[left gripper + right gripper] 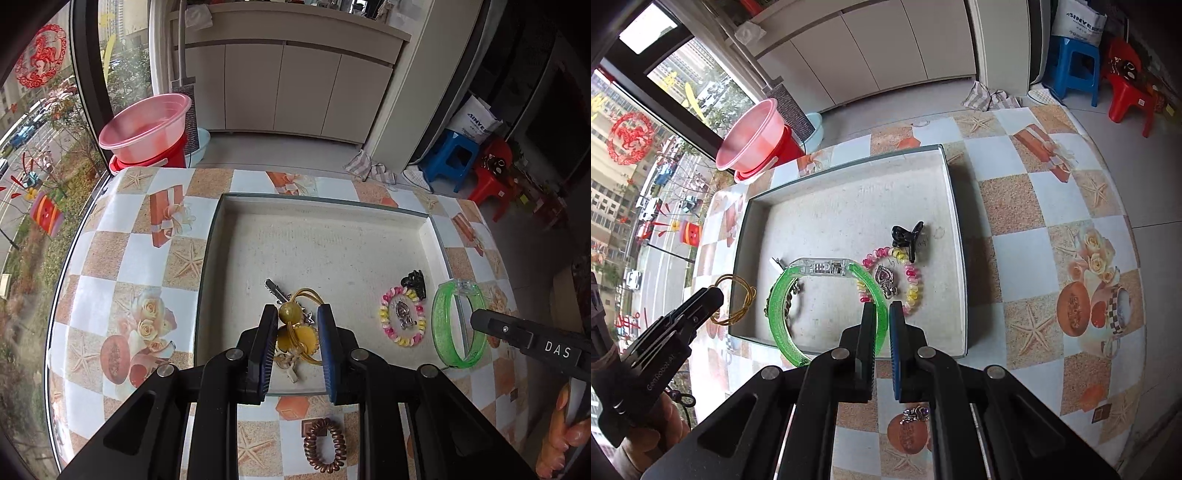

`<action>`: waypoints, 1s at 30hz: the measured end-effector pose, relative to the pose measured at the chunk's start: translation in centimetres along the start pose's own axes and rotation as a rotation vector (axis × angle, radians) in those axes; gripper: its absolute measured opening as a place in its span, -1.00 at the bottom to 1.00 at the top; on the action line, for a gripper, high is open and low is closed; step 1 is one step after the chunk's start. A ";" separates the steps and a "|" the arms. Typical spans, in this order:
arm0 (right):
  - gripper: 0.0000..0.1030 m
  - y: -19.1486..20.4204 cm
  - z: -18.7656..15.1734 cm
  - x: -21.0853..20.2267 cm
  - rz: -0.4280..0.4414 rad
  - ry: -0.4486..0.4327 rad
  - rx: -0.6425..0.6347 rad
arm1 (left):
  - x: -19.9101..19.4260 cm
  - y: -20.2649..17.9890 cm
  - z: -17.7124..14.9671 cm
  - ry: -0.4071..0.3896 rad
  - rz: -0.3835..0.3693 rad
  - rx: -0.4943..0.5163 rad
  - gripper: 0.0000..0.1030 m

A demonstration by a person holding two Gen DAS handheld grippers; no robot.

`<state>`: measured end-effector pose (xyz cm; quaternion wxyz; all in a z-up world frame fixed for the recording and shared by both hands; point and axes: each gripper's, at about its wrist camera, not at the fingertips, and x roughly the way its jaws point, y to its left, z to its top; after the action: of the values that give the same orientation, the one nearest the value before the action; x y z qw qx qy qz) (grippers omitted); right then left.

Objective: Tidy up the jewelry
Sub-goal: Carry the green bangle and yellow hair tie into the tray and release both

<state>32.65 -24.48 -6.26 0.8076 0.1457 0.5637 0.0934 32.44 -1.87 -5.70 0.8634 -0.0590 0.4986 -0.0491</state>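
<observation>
- The left gripper (300, 332) pinches a yellow hair tie (297, 328) between its two pads. The tie has a round bead, a flat yellow flower and thin yellow loops.
- In the left wrist view the tie hangs over the near side of the tray (332, 236), at about 6 o'clock in it.
- A silver clip (275, 288) lies in the tray just behind the tie, toward 12 o'clock from it.
- The right gripper (882, 314) is pressed tight on the rim of a green bangle (783, 314). It holds the ring at the ring's 3 o'clock side.
- In the right wrist view the bangle hangs over the near left part of the tray, with its clear clasp (823, 267) at its 12 o'clock.
- A pink and yellow coil hair tie (908, 280) lies in the tray, at 3 o'clock from the bangle. A silver pendant (884, 280) sits inside that coil.
- A black claw clip (907, 238) rests at the coil's 12 o'clock, touching it.
- A brown coil hair tie (325, 445) lies on the table (122, 258), outside the tray at 6 o'clock from it.
- A small silver charm (916, 413) lies on the table too, near the tray's near edge.
- A pink basin (146, 125) stands past the table at about 11 o'clock.
</observation>
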 end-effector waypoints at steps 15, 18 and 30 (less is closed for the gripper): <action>-0.86 0.7 3.9 6.7 -0.034 0.050 -0.034 | 7.0 0.4 1.0 0.073 0.095 0.006 -0.31; -0.86 1.2 4.2 7.6 -0.052 0.048 -0.055 | 7.8 0.4 1.1 0.082 0.104 0.013 -0.31; -0.80 2.6 4.4 9.9 -0.079 0.075 -0.136 | 9.3 -0.7 0.0 0.094 0.196 0.101 -0.30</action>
<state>40.25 -19.49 -12.70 0.7971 0.0645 0.5912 0.1049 37.05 -3.86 -13.53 0.8417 0.0357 0.5387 0.0076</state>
